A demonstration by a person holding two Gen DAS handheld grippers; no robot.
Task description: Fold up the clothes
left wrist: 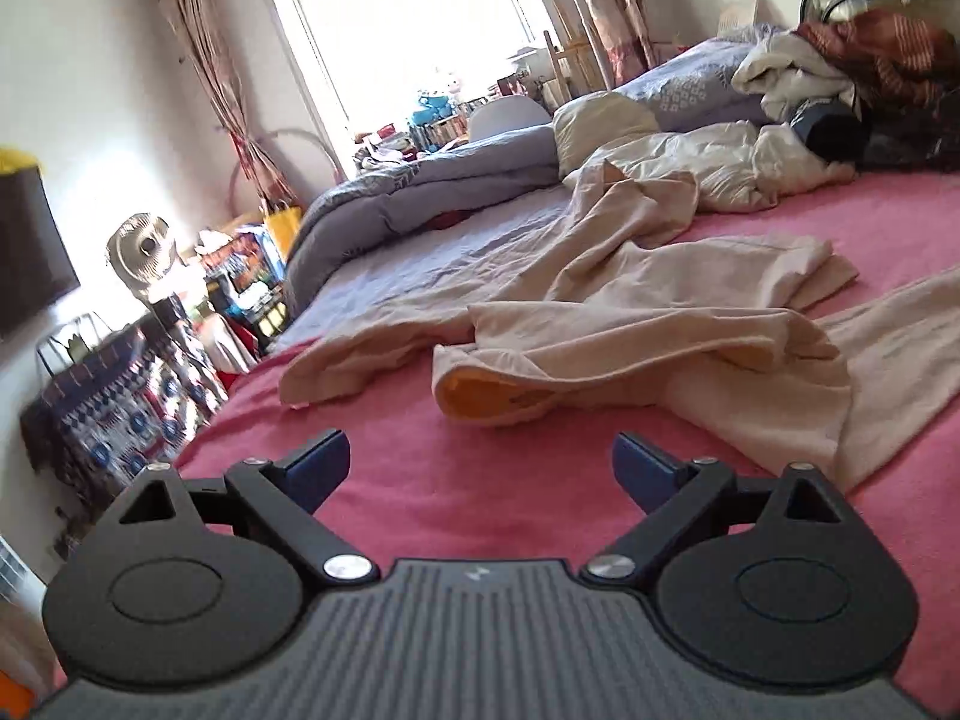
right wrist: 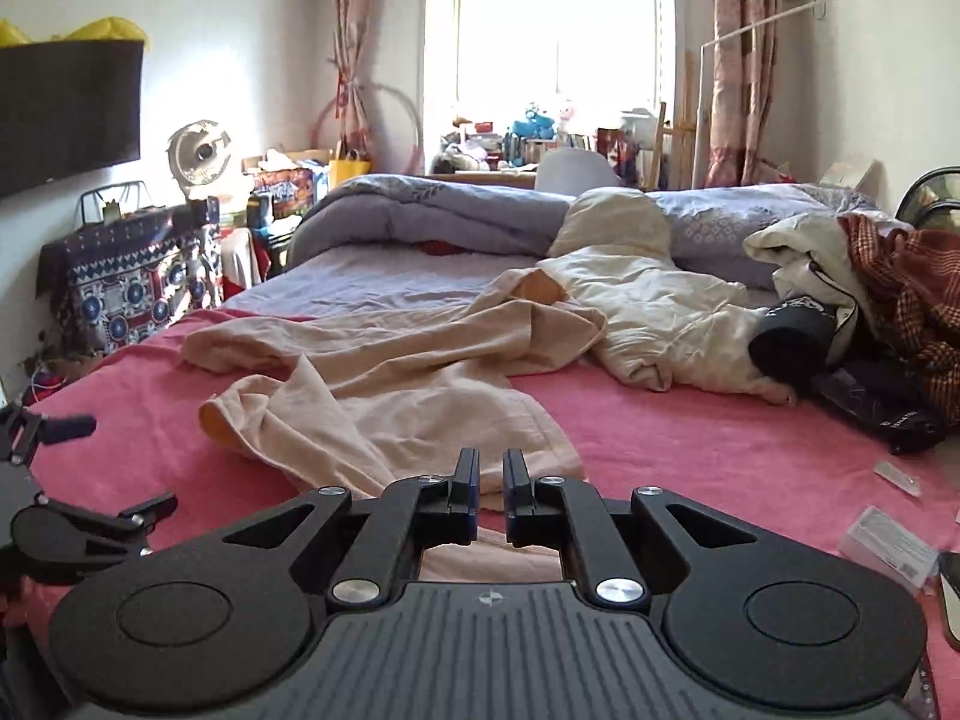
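Observation:
A beige garment (right wrist: 384, 384) with an orange lining lies crumpled across the pink bed cover (right wrist: 690, 444); the left wrist view shows it too, the beige garment (left wrist: 630, 348) a short way ahead. My right gripper (right wrist: 491, 483) sits at the garment's near hem. Its jaws are almost together, with beige fabric in the thin gap between the pads. My left gripper (left wrist: 480, 468) hovers open over bare pink cover, short of the cloth, with nothing between its fingers. At the left edge of the right wrist view the left gripper (right wrist: 84, 468) also shows.
A cream quilt (right wrist: 660, 324) and a grey duvet (right wrist: 432, 210) lie further back on the bed. Dark and checked clothes (right wrist: 900, 312) pile up at the right. Small packets (right wrist: 888, 546) lie at the near right. A fan (right wrist: 201, 156) and cluttered furniture stand left of the bed.

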